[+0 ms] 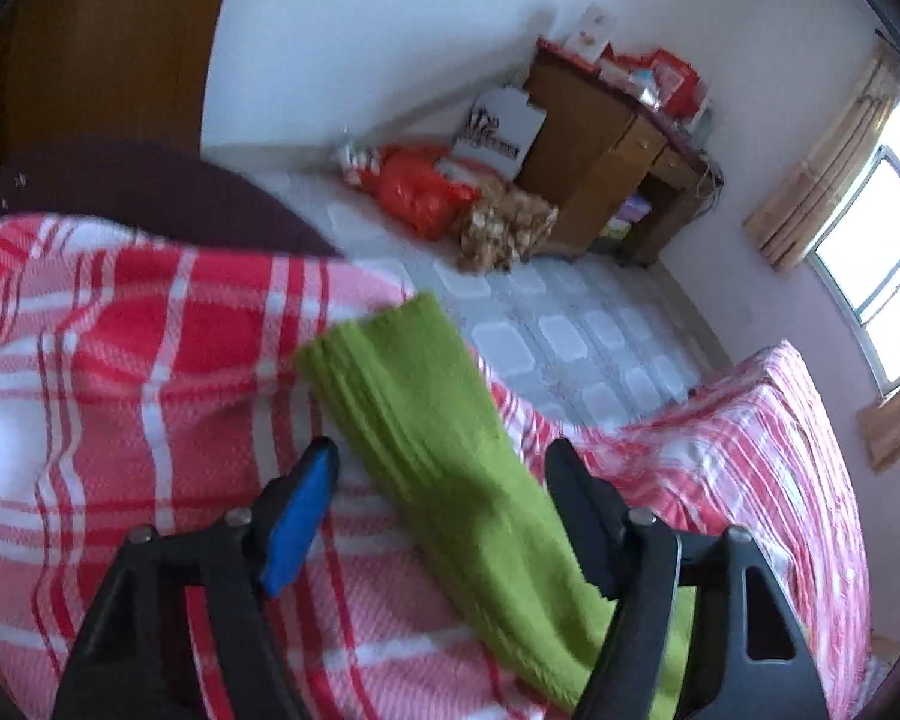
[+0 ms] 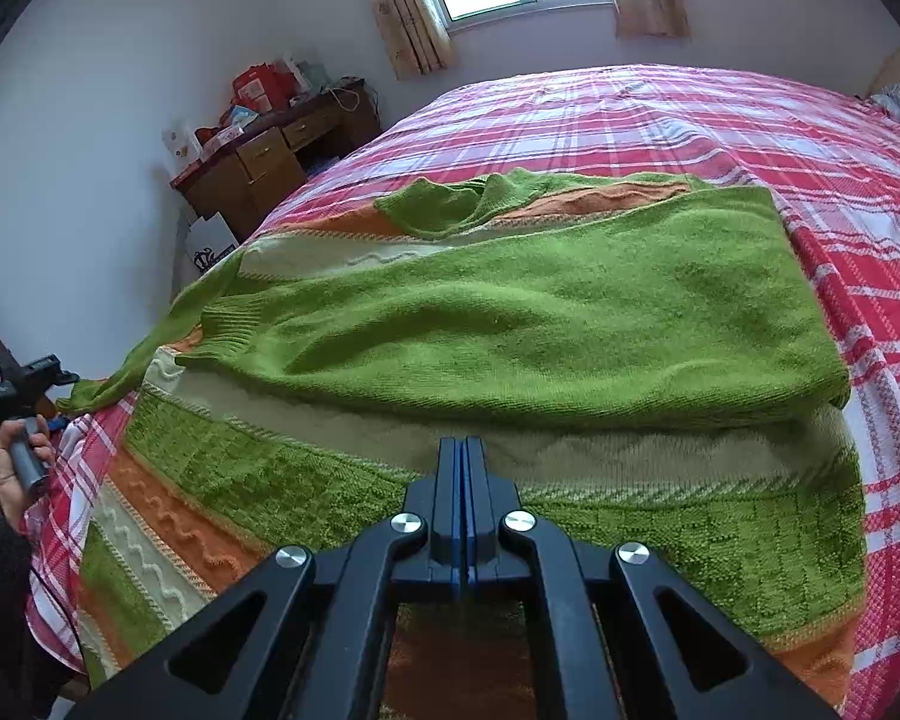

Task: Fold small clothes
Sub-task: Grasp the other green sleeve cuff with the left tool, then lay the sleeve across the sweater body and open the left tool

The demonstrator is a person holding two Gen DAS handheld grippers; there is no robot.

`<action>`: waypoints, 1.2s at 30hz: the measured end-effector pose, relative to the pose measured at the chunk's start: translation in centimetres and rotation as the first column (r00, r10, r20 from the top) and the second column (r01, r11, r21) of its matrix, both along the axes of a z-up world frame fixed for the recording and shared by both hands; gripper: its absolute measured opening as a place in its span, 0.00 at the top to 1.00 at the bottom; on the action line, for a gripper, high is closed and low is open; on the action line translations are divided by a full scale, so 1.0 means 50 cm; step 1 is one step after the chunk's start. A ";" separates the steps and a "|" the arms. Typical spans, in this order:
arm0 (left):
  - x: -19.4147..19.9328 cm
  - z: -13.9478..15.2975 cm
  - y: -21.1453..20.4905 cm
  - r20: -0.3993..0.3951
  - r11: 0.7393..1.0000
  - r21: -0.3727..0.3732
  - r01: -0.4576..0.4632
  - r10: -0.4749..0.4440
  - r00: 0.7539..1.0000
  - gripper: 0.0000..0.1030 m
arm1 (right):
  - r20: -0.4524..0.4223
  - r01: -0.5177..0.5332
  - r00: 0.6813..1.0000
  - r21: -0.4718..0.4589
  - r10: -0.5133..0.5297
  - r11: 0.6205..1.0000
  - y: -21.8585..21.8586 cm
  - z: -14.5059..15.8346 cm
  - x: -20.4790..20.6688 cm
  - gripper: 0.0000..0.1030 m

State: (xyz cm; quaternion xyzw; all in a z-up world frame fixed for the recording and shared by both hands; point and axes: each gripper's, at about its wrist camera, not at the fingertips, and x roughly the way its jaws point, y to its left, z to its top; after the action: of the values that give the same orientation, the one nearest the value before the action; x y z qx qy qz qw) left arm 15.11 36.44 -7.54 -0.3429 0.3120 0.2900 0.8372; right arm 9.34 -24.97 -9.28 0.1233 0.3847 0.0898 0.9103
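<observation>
Lying half-folded, green striped sweater [image 2: 510, 312] covers bedspread [image 2: 750, 132].

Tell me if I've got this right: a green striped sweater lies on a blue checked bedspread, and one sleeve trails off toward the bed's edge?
Nearly. The bedspread is red and white checked, not blue, as the right wrist view shows plainly. The rest holds: the green striped sweater lies on it, and one sleeve trails toward the bed's edge.

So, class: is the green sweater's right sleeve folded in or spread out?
Folded in: the sleeve lies across the sweater body, its cuff resting on the knit.
</observation>
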 end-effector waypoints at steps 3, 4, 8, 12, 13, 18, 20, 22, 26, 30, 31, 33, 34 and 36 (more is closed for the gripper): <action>0.013 0.004 0.001 -0.016 1.000 0.031 0.007 -0.006 1.000 0.49 | -0.001 0.003 1.000 0.014 -0.003 1.000 -0.004 -0.001 0.000 0.99; 0.019 0.001 -0.003 -0.024 0.999 0.035 0.021 -0.020 1.000 0.57 | -0.001 0.004 1.000 0.014 -0.004 1.000 -0.004 -0.002 0.000 0.99; 0.007 0.006 0.009 -0.018 0.998 0.047 0.049 -0.048 0.999 0.89 | -0.001 0.003 1.000 0.015 -0.003 1.000 -0.004 -0.002 0.000 0.99; 0.009 0.025 -0.001 0.002 0.995 0.085 0.057 -0.057 0.998 0.92 | 0.000 0.003 1.000 0.022 -0.003 1.000 -0.006 -0.002 0.000 0.99; 0.010 0.040 -0.016 0.014 0.991 0.117 0.071 -0.073 0.997 0.92 | 0.000 0.003 1.000 0.022 -0.003 1.000 -0.006 -0.002 0.000 0.99; 0.017 0.158 -0.194 0.103 0.909 0.337 0.244 -0.293 0.951 0.92 | 0.001 0.003 1.000 0.036 -0.003 0.999 -0.008 -0.003 0.000 0.99; 0.017 0.190 -0.287 0.114 0.857 0.400 0.324 -0.398 0.910 0.92 | 0.001 0.004 1.000 0.049 -0.004 0.999 -0.012 -0.003 0.000 0.99; 0.013 0.212 -0.389 0.115 0.791 0.461 0.402 -0.503 0.857 0.92 | 0.002 0.003 1.000 0.054 -0.003 0.999 -0.013 -0.004 0.000 0.99; 0.000 0.200 -0.598 0.059 0.647 0.509 0.567 -0.683 0.728 0.92 | 0.002 0.003 1.000 0.055 -0.003 0.999 -0.013 -0.004 0.001 0.99; -0.004 0.126 -0.759 -0.048 0.528 0.485 0.697 -0.780 0.624 0.92 | 0.004 0.002 1.000 0.076 -0.002 0.997 -0.021 -0.006 0.001 0.99; -0.005 0.113 -0.780 -0.072 0.510 0.477 0.716 -0.789 0.610 0.92 | 0.004 0.001 1.000 0.082 -0.002 0.997 -0.023 -0.007 0.002 0.99; -0.001 0.076 -0.827 -0.141 0.468 0.460 0.755 -0.800 0.583 0.93 | 0.004 0.001 1.000 0.092 -0.001 0.996 -0.027 -0.008 0.002 0.99; 0.003 0.056 -0.843 -0.179 0.451 0.447 0.773 -0.801 0.571 0.93 | 0.004 0.000 1.000 0.095 -0.001 0.996 -0.028 -0.008 0.003 0.99; 0.013 0.051 -0.845 -0.215 0.447 0.409 0.795 -0.800 0.560 0.91 | 0.004 0.000 1.000 0.100 0.000 0.995 -0.029 -0.009 0.004 0.99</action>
State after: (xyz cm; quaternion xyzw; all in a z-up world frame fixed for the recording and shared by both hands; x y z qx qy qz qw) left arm 15.74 -5.82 -4.99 0.0524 0.3531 -0.0734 0.9312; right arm 9.55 -26.40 -9.74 0.1687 0.3777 0.1092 0.9038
